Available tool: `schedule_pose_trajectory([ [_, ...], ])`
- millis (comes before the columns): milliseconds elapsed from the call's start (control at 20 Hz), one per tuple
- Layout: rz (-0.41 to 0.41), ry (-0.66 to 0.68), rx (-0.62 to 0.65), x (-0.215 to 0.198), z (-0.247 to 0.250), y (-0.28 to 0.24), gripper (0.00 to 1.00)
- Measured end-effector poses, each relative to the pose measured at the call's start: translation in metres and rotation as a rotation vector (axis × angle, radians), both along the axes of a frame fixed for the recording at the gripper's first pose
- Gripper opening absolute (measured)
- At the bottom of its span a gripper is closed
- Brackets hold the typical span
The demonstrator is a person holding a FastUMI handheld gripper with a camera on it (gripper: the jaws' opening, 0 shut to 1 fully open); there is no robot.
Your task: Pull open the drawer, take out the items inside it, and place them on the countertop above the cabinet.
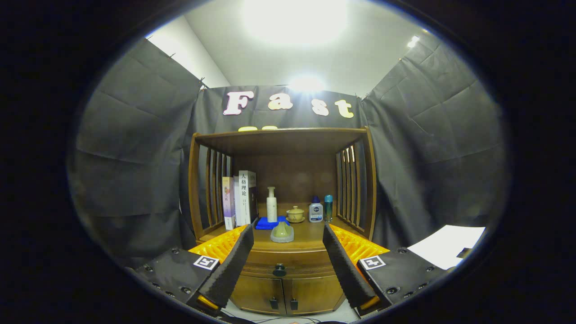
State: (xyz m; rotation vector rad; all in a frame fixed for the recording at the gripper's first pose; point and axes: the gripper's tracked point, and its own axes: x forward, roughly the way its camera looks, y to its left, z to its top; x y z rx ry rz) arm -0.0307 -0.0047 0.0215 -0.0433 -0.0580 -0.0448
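A wooden cabinet [283, 148] stands ahead against the booth wall. Its drawer [263, 260] sits flush in the front, shut, with a dark round knob [279, 270] at its middle. My gripper [284, 245] is open, some way short of the cabinet, and the knob shows between the two fingers, beyond them. Nothing is held. On the countertop [306, 234] above the drawer stands a pale green vase-like piece [282, 232] near the front edge. What the drawer holds is hidden.
At the back of the countertop are upright books [240, 198], a blue cloth [268, 222] with a white pump bottle [271, 204], a lidded cup [295, 214], a small white bottle [316, 211] and a teal bottle [328, 207]. Two small doors [281, 294] sit below the drawer. White paper [447, 249] lies to the right.
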Motion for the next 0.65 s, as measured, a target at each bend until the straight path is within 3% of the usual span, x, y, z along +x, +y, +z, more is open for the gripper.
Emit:
schedule_pose_trajectory([
  [650,-0.018,0.002,0.023,-0.002,-0.002,-0.011,0.96],
])
